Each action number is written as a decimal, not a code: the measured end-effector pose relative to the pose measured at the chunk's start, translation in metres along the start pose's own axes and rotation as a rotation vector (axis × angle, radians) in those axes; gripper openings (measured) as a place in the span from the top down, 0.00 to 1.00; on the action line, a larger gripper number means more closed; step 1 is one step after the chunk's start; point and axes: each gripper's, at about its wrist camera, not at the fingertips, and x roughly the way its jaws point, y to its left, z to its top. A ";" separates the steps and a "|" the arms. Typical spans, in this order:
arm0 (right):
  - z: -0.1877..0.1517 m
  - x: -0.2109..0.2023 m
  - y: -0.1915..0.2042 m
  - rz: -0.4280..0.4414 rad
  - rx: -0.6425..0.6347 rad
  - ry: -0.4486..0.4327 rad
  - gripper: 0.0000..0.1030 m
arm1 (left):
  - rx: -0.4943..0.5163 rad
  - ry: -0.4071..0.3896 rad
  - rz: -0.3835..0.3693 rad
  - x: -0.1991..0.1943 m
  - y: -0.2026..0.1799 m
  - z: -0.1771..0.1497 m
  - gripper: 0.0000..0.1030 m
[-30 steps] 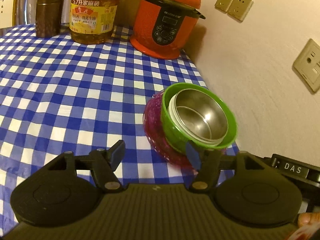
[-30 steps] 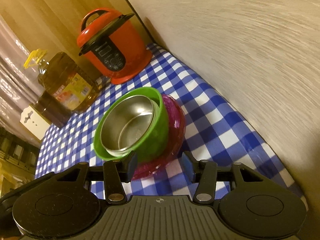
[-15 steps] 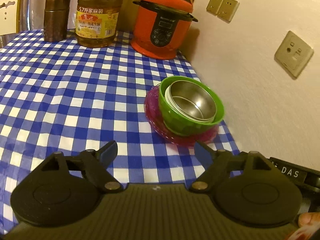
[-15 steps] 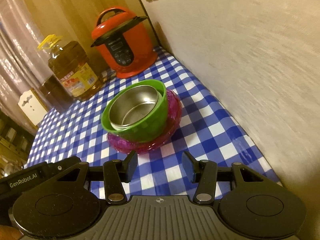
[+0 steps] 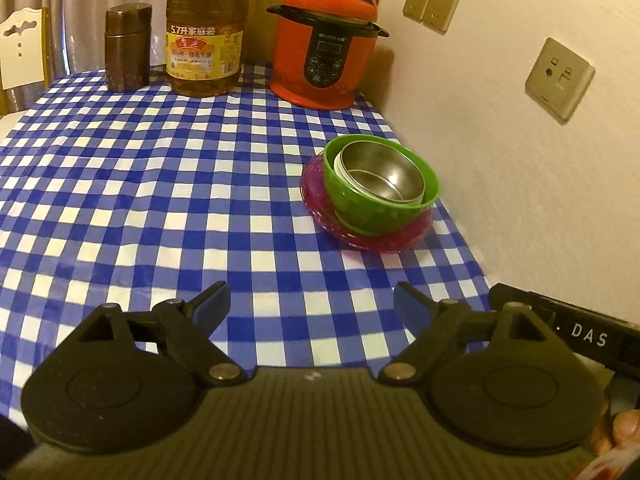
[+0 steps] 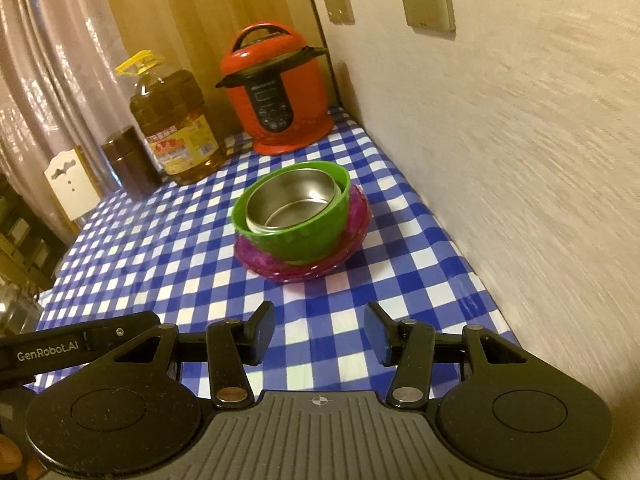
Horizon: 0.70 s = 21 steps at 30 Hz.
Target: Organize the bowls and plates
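Note:
A steel bowl [image 5: 380, 176] [image 6: 294, 204] sits tilted inside a green bowl [image 5: 360, 208] [image 6: 304, 236], which rests on a pink plate [image 5: 316, 184] [image 6: 356, 216] by the wall. My left gripper [image 5: 312, 304] hangs well short of the stack, its jaws still opening with only tablecloth between them. The right gripper [image 6: 320, 332] is also back from the stack, jaws apart and holding nothing. Each gripper's body shows at the edge of the other's view.
A blue checked tablecloth [image 5: 160, 184] covers the table. At the back stand a red pressure cooker [image 5: 326, 44] [image 6: 276, 88], an oil bottle [image 5: 204, 36] [image 6: 176, 120] and a brown canister [image 5: 128, 48]. The wall with sockets [image 5: 560, 76] borders the right side.
Both grippers have pulled back and up from the stack, which now looks smaller and farther. The left jaws have spread wider; its pad no longer sits at the green bowl.

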 end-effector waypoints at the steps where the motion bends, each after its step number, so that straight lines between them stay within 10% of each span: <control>1: -0.002 -0.003 0.002 -0.001 -0.008 -0.001 0.52 | 0.005 -0.002 0.009 -0.005 -0.001 -0.002 0.16; 21: -0.037 -0.055 0.021 0.000 -0.080 0.011 0.52 | 0.047 -0.035 0.019 -0.055 -0.006 -0.042 0.14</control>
